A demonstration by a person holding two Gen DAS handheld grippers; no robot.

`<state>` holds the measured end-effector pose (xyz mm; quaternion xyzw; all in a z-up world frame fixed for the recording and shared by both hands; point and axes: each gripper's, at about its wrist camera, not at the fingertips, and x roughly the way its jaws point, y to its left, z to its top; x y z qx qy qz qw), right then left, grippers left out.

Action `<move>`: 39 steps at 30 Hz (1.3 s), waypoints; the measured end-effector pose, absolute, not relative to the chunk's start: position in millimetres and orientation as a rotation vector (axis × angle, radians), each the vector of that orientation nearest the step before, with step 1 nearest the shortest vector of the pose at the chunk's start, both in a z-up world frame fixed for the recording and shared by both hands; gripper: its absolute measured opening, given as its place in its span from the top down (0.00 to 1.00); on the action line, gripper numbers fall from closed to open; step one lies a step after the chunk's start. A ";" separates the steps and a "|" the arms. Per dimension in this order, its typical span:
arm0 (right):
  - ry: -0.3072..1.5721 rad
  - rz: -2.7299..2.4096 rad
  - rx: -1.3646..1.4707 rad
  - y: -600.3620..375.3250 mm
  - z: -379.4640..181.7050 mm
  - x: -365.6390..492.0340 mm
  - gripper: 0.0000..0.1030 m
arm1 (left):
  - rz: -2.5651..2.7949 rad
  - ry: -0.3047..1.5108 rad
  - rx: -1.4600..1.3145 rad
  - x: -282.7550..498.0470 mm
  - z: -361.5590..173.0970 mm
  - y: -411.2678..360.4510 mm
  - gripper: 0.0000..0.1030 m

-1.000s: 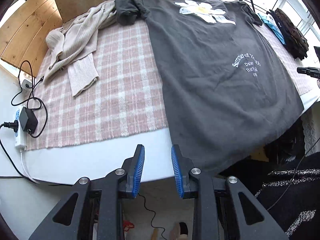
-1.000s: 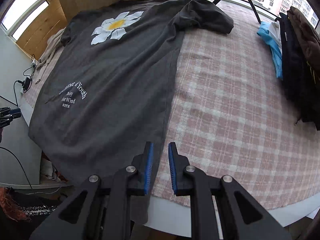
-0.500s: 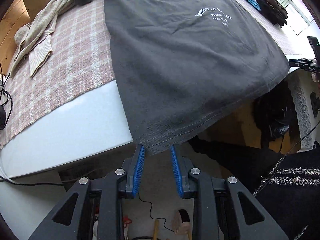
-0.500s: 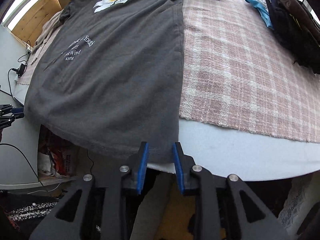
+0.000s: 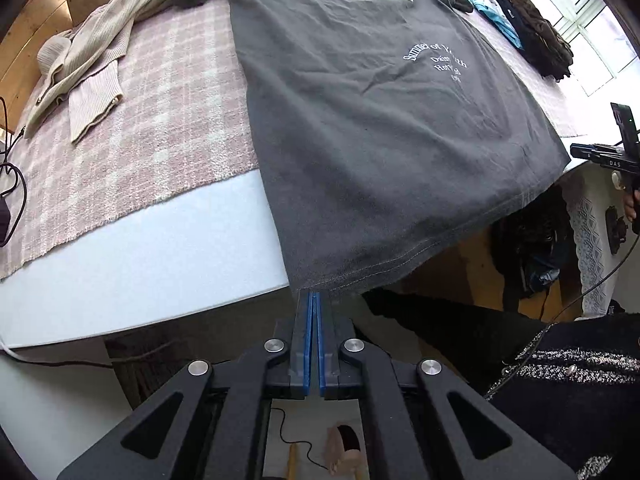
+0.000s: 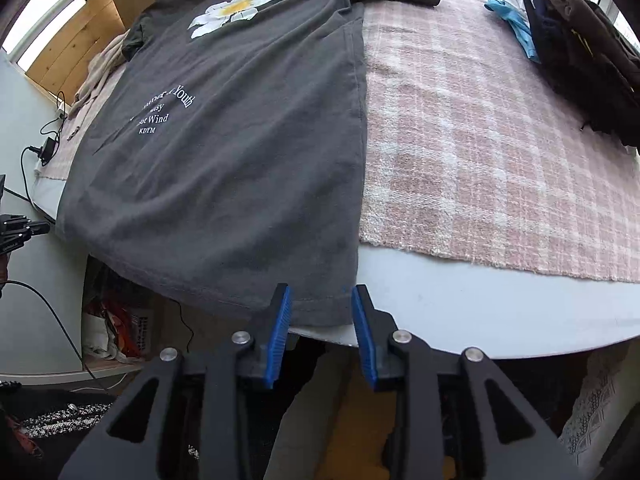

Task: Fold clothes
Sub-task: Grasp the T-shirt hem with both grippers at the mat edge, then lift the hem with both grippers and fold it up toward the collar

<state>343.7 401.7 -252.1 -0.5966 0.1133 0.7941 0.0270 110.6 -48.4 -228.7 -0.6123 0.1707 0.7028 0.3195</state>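
Nearest, the left tongs (image 5: 314,300) are pressed together on the hem corner of the dark grey T-shirt (image 5: 372,120), at its 7 o'clock edge where it hangs off the bed (image 5: 140,256). The right tongs (image 6: 321,312) stand spread, the opposite hem corner lying between the pads but not pinched. The shirt lies flat, print up, on the pink plaid blanket (image 6: 500,128), with the collar at 12 o'clock. It looks a light, limp knit that will sag and crease, so the stitched hem corners seem the firmest hold. Farther off, a beige cardigan (image 5: 84,60) sits at 10 o'clock.
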 end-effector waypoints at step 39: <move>0.834 2.543 -1.692 434.4 -238.4 362.6 0.93 | 1.958 0.358 -1.684 64.4 -208.2 -29.9 0.98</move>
